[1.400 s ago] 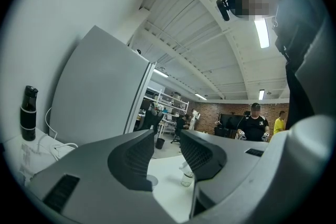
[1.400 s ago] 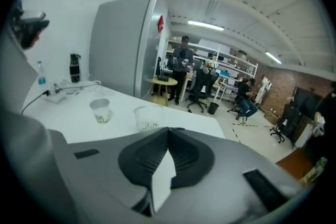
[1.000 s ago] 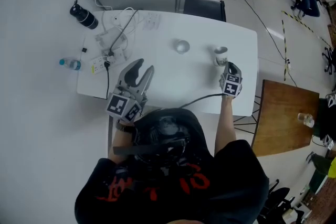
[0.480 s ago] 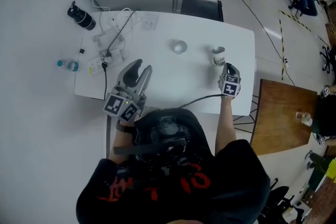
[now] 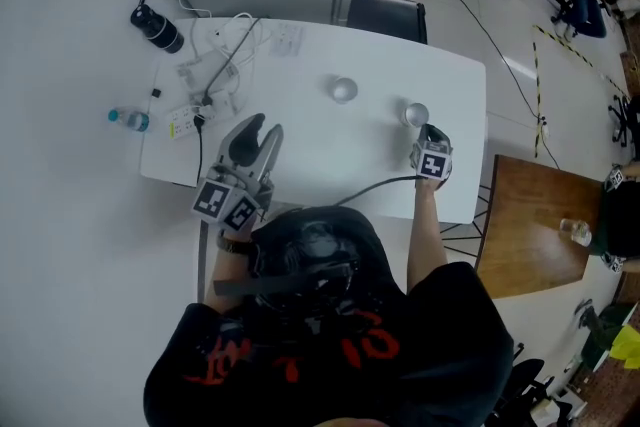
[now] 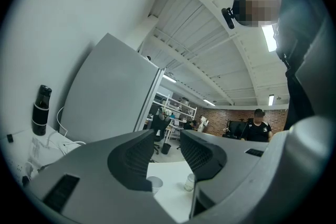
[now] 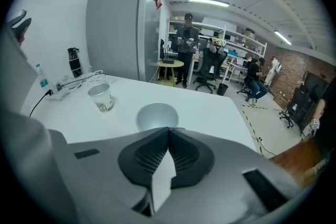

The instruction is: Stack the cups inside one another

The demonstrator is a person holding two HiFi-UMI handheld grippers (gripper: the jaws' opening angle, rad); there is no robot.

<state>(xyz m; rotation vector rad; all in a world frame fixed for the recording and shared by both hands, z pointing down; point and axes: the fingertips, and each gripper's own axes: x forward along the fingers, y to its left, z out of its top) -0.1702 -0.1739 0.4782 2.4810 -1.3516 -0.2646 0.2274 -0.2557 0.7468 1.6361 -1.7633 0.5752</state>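
Head view: on the white table, the right gripper is at the near-right cup, which stands at four o'clock from the second cup at mid-table. The left gripper is over the table's near-left part, well apart from both.

Left gripper view: its jaws stand apart with nothing between them, and both cups show small beyond.

Right gripper view: the jaws are clenched on the near-right cup's wall, at its six o'clock. The second cup stands at ten o'clock from it.
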